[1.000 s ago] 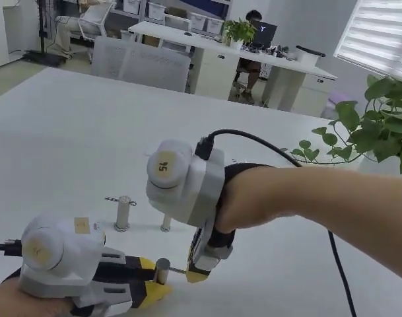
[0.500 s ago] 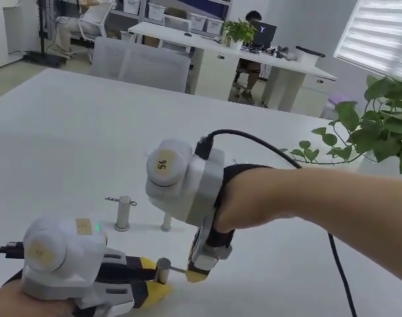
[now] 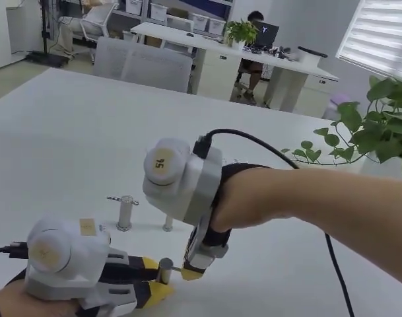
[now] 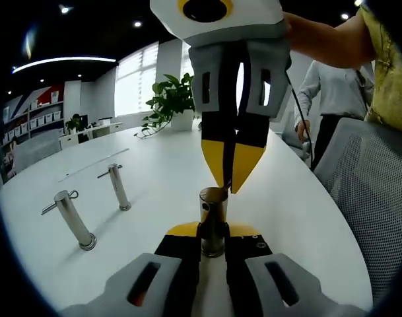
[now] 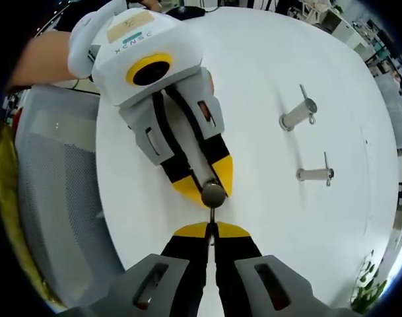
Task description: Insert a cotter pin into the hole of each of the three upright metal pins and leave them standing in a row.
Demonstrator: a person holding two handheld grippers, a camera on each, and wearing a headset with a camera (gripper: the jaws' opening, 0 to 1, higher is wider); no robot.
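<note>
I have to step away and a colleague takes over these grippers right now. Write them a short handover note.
Left gripper: shut on the third metal pin, holding it upright on the table.
Right gripper: shut on a cotter pin, its tip at the pin's top. I cannot tell whether it has entered the hole.
Done: a nearer finished pin and a farther finished pin stand on the table, each with a cotter pin through its top.
Left: push this cotter pin through, release, and leave the third pin standing in line with the other two.
</note>
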